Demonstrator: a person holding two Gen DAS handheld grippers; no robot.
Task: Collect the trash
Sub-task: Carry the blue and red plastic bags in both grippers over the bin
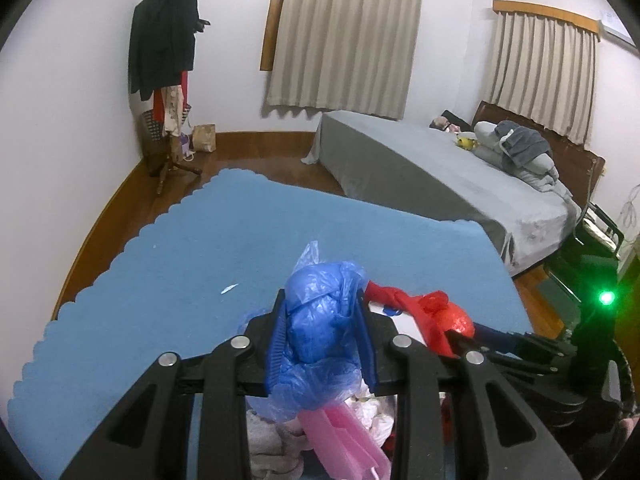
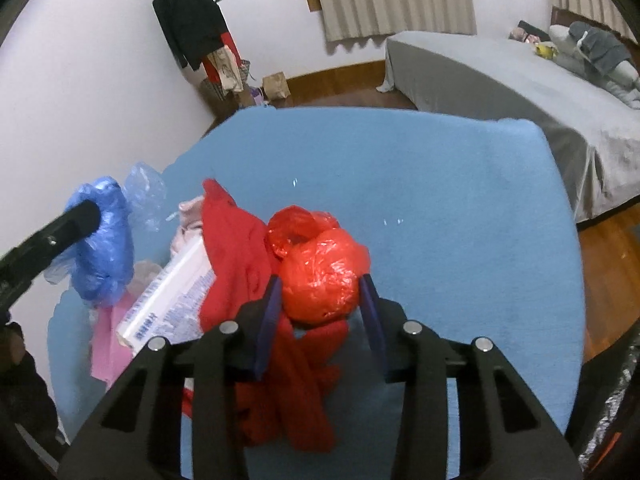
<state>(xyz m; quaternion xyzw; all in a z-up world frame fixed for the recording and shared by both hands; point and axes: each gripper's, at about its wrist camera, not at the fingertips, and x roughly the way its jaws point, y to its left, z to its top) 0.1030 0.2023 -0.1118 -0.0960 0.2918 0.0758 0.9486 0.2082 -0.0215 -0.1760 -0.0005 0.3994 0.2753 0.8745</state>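
Observation:
My left gripper [image 1: 323, 304] is shut on a crumpled blue plastic bag [image 1: 320, 320] and holds it above the blue mat [image 1: 200, 248]. The blue bag also shows at the left of the right wrist view [image 2: 102, 248]. My right gripper [image 2: 320, 284] is shut on a balled red plastic bag [image 2: 320, 272] over the mat [image 2: 440, 220]. That red bag shows at the right in the left wrist view [image 1: 452, 320]. Below the grippers lie a red cloth [image 2: 240, 248], a white printed packet [image 2: 172, 300] and pink items [image 2: 108, 344].
A grey bed [image 1: 440, 172] with pillows stands at the right. A coat rack [image 1: 168, 64] with clothes stands in the far corner, a paper bag [image 1: 205, 138] beside it. Wooden floor [image 1: 260, 160] surrounds the mat. A small white scrap [image 1: 230, 289] lies on the mat.

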